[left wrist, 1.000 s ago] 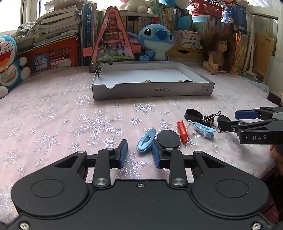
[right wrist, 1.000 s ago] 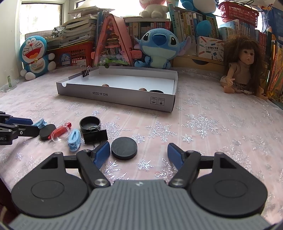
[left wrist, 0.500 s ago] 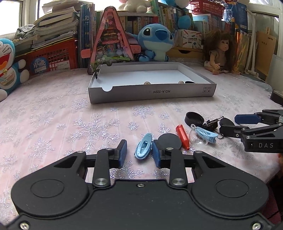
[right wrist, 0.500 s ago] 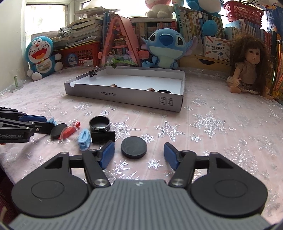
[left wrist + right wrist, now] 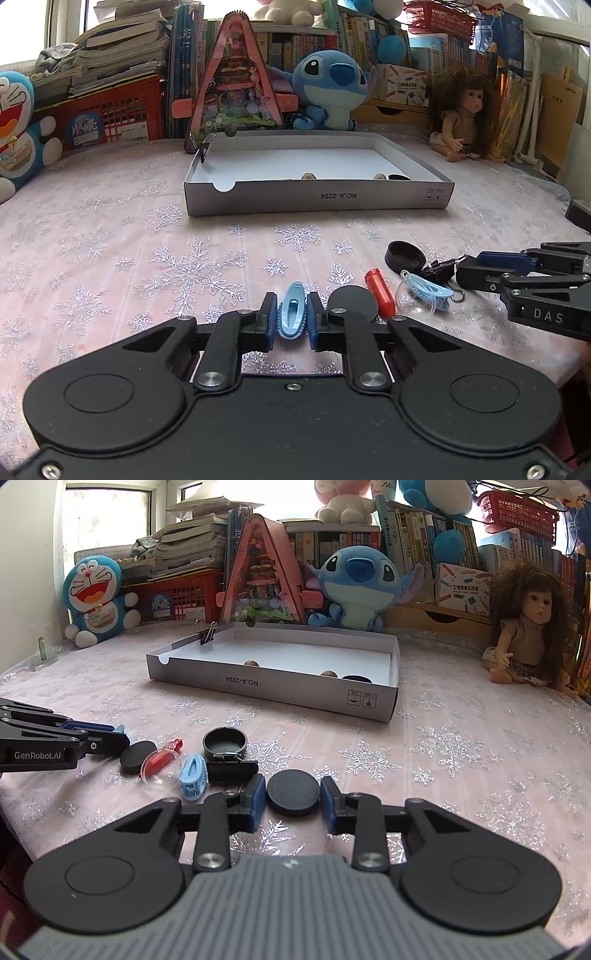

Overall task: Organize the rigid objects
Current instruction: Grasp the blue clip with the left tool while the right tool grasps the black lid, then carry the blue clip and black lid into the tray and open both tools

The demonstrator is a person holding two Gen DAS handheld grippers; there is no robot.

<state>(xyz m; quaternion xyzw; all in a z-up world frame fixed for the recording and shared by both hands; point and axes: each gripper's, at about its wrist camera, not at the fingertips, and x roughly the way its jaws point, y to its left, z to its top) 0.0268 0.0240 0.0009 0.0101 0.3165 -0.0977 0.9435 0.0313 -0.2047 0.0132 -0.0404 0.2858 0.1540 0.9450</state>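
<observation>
While lying on the pink snowflake-patterned tablecloth, the light blue plastic hair clip is pointing its long axis away toward the shallow grey cardboard box, and the left gripper is pinching its sides. Its neighbour, the right gripper, is sitting spread around a flat black round disc, pads just beside its edges, contact unclear.

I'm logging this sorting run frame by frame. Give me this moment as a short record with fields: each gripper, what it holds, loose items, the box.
left gripper: shut on the blue hair clip, low at the tablecloth
right gripper: fingers close either side of the black disc, contact unclear
loose items: second black disc, red tube, second blue clip, black cap, binder clip
box: open, a few small items inside, a binder clip on its rim
</observation>
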